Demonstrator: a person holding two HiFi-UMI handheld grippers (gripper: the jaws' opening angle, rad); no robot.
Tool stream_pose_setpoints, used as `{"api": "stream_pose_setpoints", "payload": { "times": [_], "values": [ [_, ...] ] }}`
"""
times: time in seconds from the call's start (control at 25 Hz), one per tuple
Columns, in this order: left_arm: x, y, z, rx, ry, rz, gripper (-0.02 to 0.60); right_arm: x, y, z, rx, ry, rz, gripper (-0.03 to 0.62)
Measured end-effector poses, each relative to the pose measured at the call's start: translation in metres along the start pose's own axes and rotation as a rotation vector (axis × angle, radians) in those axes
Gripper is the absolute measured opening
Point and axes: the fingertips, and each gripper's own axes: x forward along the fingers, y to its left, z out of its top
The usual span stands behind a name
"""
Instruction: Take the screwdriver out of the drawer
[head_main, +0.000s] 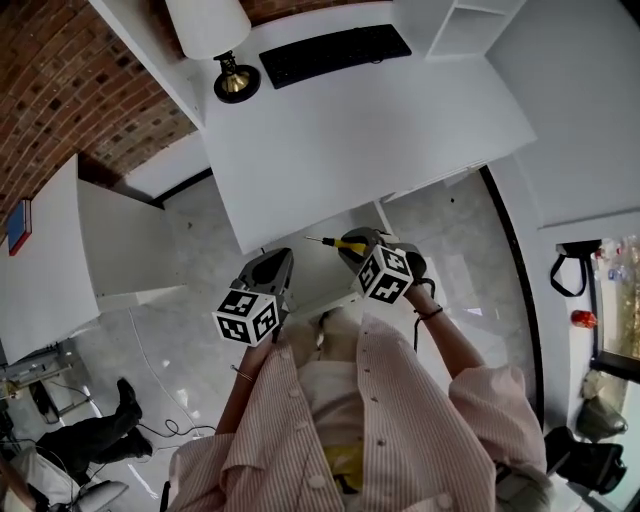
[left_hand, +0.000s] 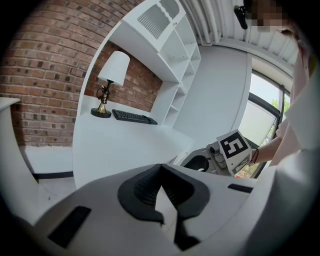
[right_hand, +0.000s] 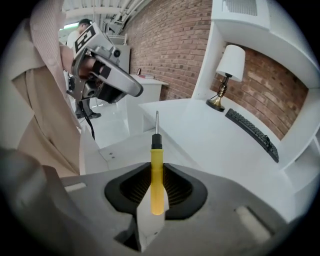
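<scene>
A screwdriver (right_hand: 156, 175) with a yellow handle and a thin metal shaft stands between the pads of my right gripper (right_hand: 156, 169), which is shut on its handle. From the head view the screwdriver (head_main: 345, 243) points left, held by the right gripper (head_main: 360, 247) just below the front edge of the white desk (head_main: 380, 130). The white drawer (head_main: 318, 278) lies open beneath both grippers. My left gripper (head_main: 272, 270) hovers to the left of it. Its jaws (left_hand: 161, 170) meet at the tips with nothing between them.
On the desk stand a lamp (head_main: 225, 40) and a black keyboard (head_main: 335, 52), with a white shelf unit (head_main: 470, 25) at the back right. A white cabinet (head_main: 60, 260) stands on the left. Another person's legs (head_main: 95, 435) and cables are on the glossy floor.
</scene>
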Motion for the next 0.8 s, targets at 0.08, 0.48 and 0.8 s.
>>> {"api": "stream_pose_setpoints", "payload": {
  "times": [0.08, 0.48, 0.8],
  "values": [
    [-0.003, -0.001, 0.009, 0.01, -0.024, 0.003, 0.0, -0.008, -0.004, 0.008, 0.042, -0.04, -0.021, 0.08],
    [-0.018, -0.003, 0.06, 0.07, -0.145, 0.022, 0.0, -0.045, -0.028, 0.043, 0.27, -0.253, -0.139, 0.08],
    [-0.028, -0.006, 0.098, 0.123, -0.228, 0.052, 0.0, -0.089, -0.056, 0.063, 0.485, -0.456, -0.259, 0.08]
  ]
}}
